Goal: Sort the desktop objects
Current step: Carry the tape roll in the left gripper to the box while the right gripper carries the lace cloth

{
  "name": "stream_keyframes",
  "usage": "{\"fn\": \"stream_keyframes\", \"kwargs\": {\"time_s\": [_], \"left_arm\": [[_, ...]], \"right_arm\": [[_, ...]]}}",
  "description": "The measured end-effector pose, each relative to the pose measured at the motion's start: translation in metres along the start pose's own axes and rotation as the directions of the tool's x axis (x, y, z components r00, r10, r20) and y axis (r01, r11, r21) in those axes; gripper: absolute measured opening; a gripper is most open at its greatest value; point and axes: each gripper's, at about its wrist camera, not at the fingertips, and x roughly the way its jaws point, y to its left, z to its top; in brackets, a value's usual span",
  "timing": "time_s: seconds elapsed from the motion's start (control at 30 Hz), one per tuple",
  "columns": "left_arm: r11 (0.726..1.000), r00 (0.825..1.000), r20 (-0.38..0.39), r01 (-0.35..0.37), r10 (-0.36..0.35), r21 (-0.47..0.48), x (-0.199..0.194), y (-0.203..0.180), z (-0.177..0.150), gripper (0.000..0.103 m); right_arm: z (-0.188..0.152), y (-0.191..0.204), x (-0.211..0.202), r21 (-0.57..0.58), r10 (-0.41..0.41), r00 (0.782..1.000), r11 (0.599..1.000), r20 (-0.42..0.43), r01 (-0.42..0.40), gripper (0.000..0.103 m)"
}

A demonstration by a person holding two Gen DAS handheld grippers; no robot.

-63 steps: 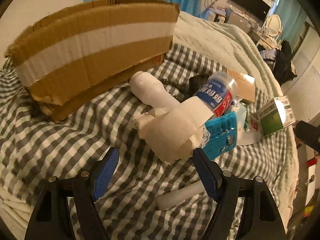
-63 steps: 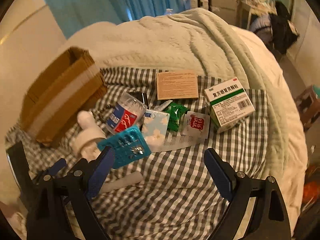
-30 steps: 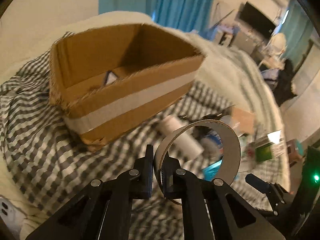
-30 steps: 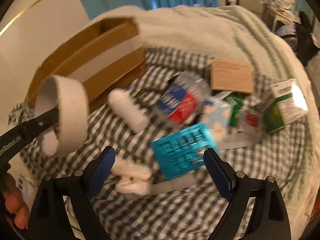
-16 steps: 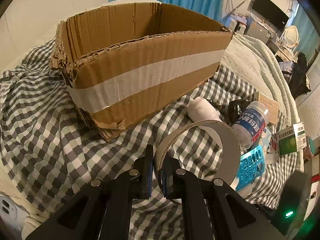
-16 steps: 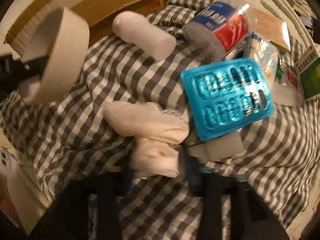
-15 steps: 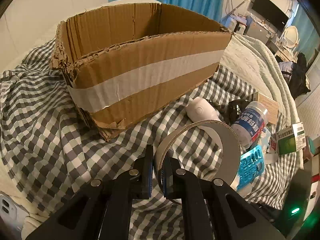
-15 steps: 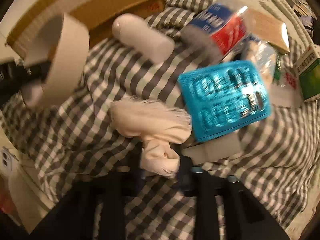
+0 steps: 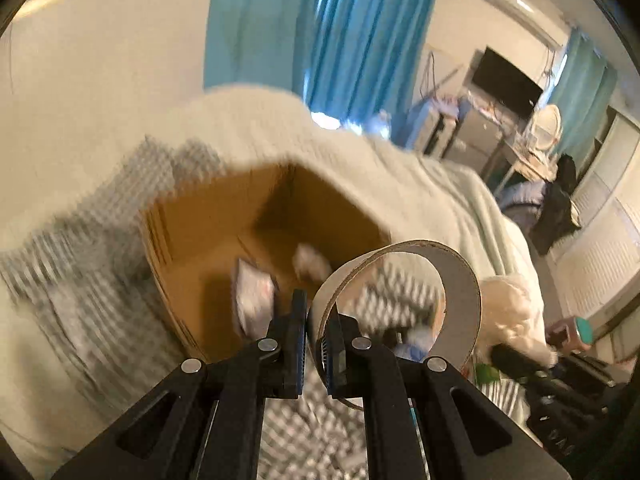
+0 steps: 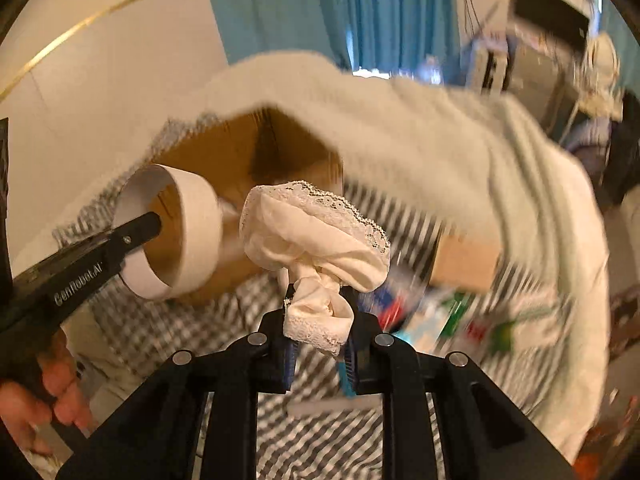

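Note:
My left gripper [image 9: 314, 330] is shut on the wall of a white tape ring [image 9: 460, 280], held up in front of the open cardboard box [image 9: 256, 208]. In the right wrist view the same tape ring [image 10: 196, 216] hangs at the left, over the box [image 10: 240, 148]. My right gripper [image 10: 318, 320] is shut on a bunched white lace cloth [image 10: 316, 232], lifted clear of the checkered cover. The cloth [image 9: 512, 308] also shows at the right of the left wrist view.
Two white packets [image 9: 252, 296] lie inside the box. Blurred packets and a brown card [image 10: 464, 264] lie on the checkered cover [image 10: 160, 332] to the right. A pale blanket [image 10: 440, 140] rises behind. A hand [image 10: 40, 400] holds the left gripper.
My right gripper has shut on the lace cloth and lifted it off the cover. Both grippers have risen, so the box's inside now shows. The left still holds the tape ring.

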Motion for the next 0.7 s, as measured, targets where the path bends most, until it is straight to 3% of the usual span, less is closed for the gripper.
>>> {"fn": "stream_keyframes", "kwargs": {"time_s": [0.17, 0.27, 0.33, 0.47, 0.7], "left_arm": [[0.993, 0.996, 0.068, -0.060, 0.053, 0.100, -0.023, 0.004, 0.074, 0.007], [0.993, 0.993, 0.099, -0.079, 0.070, 0.083, -0.013, 0.023, 0.088, 0.007], [0.996, 0.996, 0.049, -0.076, 0.074, 0.047, 0.015, 0.040, 0.084, 0.007], [0.992, 0.988, -0.084, -0.127, 0.127, 0.009, 0.061, 0.066, 0.078, 0.007], [0.981, 0.972, -0.140, -0.193, 0.190, -0.008, 0.105, 0.097, 0.076, 0.008]], "right_arm": [[0.074, 0.014, -0.025, -0.055, 0.004, 0.996, 0.999, 0.092, 0.001, 0.018], [0.096, 0.029, -0.009, -0.062, 0.047, 0.991, 0.997, 0.125, -0.039, 0.018], [0.098, 0.032, 0.022, -0.016, 0.108, 0.991, 0.994, 0.080, -0.107, 0.018], [0.097, 0.042, 0.084, -0.047, 0.098, 0.994, 0.994, -0.040, -0.100, 0.018], [0.104, 0.047, 0.126, -0.036, 0.107, 0.992, 0.993, -0.062, -0.110, 0.021]]}}
